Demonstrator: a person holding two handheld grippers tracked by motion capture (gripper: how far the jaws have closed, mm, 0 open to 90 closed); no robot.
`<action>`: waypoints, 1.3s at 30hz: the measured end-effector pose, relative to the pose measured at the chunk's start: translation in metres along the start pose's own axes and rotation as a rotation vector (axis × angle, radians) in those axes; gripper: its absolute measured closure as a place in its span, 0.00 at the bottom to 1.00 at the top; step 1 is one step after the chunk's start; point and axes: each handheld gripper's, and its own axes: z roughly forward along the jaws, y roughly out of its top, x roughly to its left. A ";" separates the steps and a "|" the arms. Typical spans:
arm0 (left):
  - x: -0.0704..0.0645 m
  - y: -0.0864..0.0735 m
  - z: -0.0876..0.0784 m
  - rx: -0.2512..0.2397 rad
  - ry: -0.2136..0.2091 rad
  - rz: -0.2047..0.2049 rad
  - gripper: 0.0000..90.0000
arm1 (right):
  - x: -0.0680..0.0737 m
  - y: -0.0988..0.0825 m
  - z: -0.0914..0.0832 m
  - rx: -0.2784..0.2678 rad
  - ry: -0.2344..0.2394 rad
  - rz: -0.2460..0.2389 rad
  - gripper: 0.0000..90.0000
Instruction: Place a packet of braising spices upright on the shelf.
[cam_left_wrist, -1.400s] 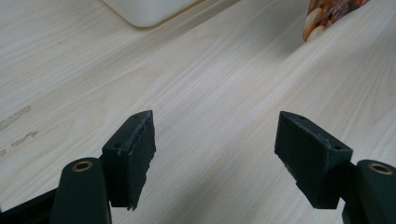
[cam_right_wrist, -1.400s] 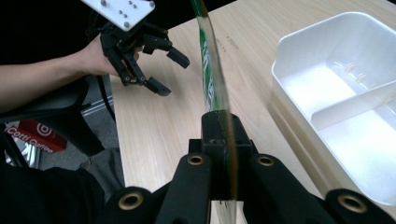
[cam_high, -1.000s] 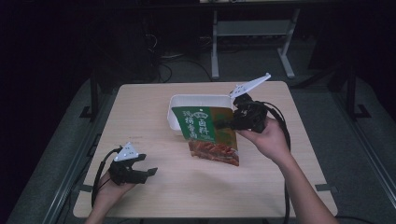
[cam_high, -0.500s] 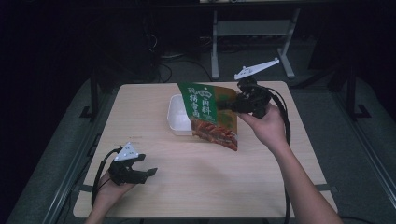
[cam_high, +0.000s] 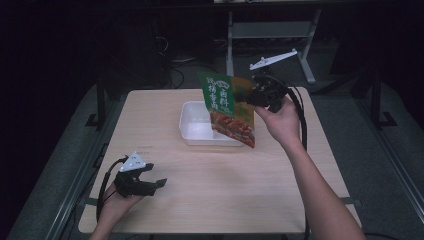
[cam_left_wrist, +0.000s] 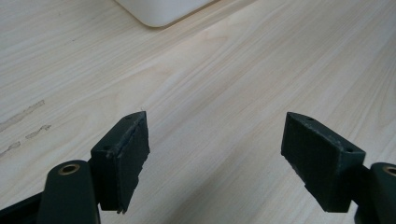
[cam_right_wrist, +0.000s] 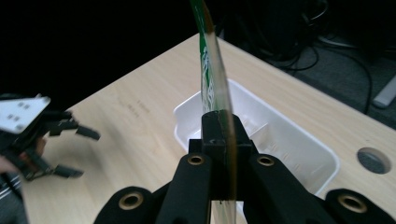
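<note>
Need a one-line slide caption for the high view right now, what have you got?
Right gripper holds a green food pouch above the white tray, while the open left gripper rests near the table's front edge.

Green packet (cam_high: 227, 107) with white characters and a red-brown food picture low on its face, white tray (cam_high: 192, 131), pale wood-grain table (cam_high: 250, 190), black jaws on both grippers, light grey plate on left gripper (cam_high: 142, 185), black cable by right gripper (cam_high: 252, 97)
</note>
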 end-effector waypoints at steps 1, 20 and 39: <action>0.000 0.000 0.000 0.000 -0.001 0.000 0.25 | -0.002 0.003 0.001 -0.013 -0.020 0.003 1.00; 0.000 -0.001 0.000 -0.003 -0.009 -0.003 0.24 | -0.021 0.014 0.026 -0.065 -0.142 0.078 1.00; -0.001 0.000 -0.001 -0.013 -0.008 -0.002 0.24 | -0.030 0.011 0.048 -0.096 -0.244 0.118 1.00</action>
